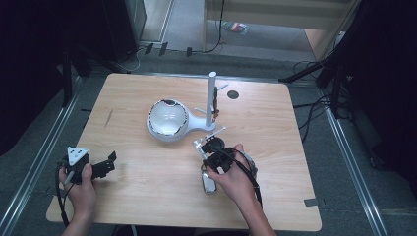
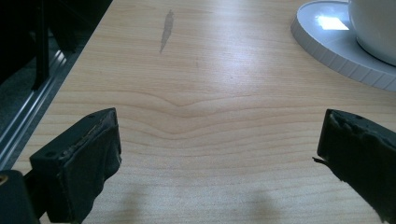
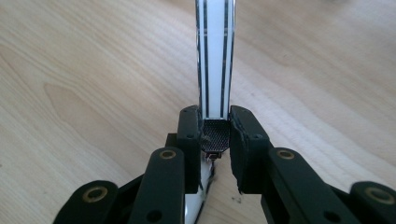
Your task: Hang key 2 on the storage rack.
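White striped strip (image 3: 215,56) ran off the top edge beyond the fingers (image 3: 189,135); its lower end sat hidden between them. White base (image 2: 343,44) cropped at right edge.

Your high view looks forward and down over the whole table (image 1: 147,196). Your two gripper views sit low, close to its wood, sharing that surface with the high view.

A: The left claw (image 1: 109,162), gripped by the left hand (image 1: 81,184), sits with jaws spread wide apart.
B: The right claw (image 3: 215,135), under the right hand (image 1: 235,174), has jaws pinched together.
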Motion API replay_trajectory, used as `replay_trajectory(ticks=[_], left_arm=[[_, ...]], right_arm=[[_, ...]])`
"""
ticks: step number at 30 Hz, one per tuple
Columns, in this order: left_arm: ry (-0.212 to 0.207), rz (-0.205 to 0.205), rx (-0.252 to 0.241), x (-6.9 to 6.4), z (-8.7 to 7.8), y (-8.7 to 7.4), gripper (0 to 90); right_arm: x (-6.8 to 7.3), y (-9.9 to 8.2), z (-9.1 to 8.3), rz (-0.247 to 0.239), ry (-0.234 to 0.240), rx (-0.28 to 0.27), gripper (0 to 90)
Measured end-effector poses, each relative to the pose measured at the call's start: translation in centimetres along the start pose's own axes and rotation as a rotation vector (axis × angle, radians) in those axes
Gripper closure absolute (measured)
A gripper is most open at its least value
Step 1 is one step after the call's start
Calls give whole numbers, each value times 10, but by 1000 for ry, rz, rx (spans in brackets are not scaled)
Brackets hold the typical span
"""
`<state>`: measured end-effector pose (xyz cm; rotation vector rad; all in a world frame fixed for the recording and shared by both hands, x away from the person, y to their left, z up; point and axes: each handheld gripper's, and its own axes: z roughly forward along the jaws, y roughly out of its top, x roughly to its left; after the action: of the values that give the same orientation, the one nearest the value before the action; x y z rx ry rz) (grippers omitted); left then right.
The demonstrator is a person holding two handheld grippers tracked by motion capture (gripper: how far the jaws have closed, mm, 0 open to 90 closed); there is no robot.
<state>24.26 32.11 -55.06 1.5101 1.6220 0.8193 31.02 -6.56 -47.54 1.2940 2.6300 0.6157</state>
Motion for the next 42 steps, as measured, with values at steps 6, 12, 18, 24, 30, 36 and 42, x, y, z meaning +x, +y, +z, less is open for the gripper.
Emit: replay_trajectory(ticks=[6, 12, 18, 24, 30, 36, 42], left_arm=[[1, 1, 1, 0, 0, 0, 0], [-1, 5, 0, 0, 0, 0, 0], [0, 5, -2, 0, 0, 0, 0], [4, 2, -3, -1, 0, 0, 0], [6, 2, -1, 0, 0, 0, 0], [5, 6, 0, 0, 0, 0, 0], [6, 1, -1, 0, 0, 0, 0]], right_arm=[[-6, -1, -13, 10, 5, -100, 758], [-11, -1, -25, 19, 40, -190, 758], [-10, -2, -33, 11, 33, -275, 758], [-11, -4, -44, -1, 28, -382, 758], [-17, -5, -53, 13, 43, -473, 758], [-29, -2, -54, 45, 83, -501, 758], [-43, 2, -49, 96, 131, -511, 758]])
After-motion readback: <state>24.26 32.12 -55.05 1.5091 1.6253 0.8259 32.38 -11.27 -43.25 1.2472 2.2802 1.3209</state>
